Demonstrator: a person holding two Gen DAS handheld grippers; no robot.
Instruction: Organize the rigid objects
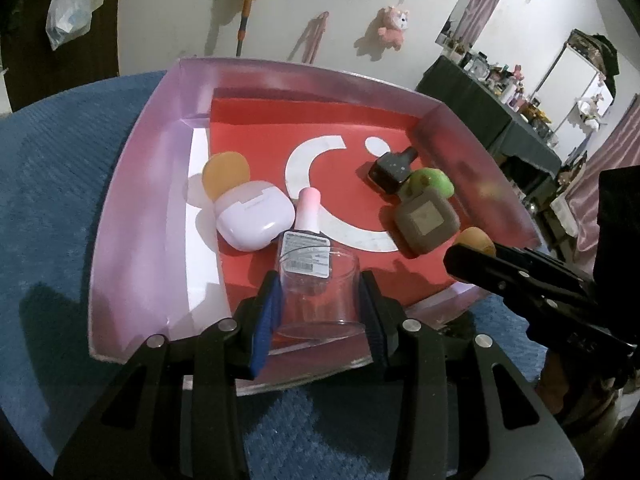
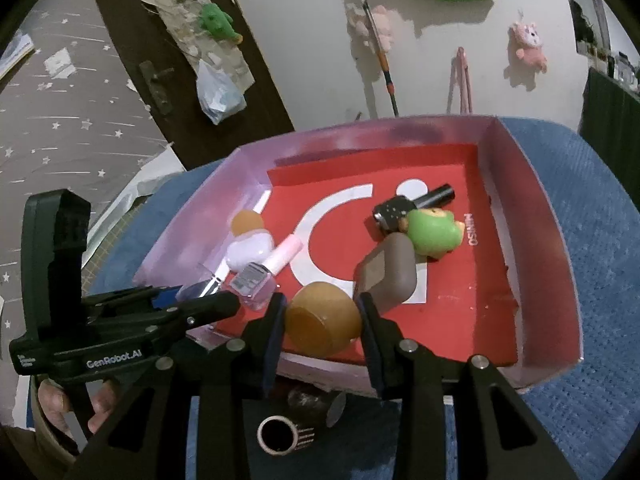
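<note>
Between the two fingers of the left gripper sits a clear, squat plastic cup, clamped on both sides and held low over the near edge of a pink-walled cardboard tray with a red floor. Just ahead of the left fingertips, a small bottle with a pink cap lies on the tray floor, touching the cup's far side or just beside it; which is hard to tell. Ahead and to the left of it rest a pale lilac earbud case and an orange disc.

The right gripper grips a rounded amber cup, both fingers pressed against its sides, also over the tray's near edge. Just ahead and slightly right lies a brown rounded case, touching or almost touching the amber cup. Farther ahead sit a green toy figure and a black bottle, crowded together.

Both cups seem to be in the placing stage. To finish well, each should go down flat on open red floor, clear of the neighbours, and the fingers should part only once the base rests firmly. The clear cup looks light and may tip or slide if nudged against the pink-capped bottle.
</note>
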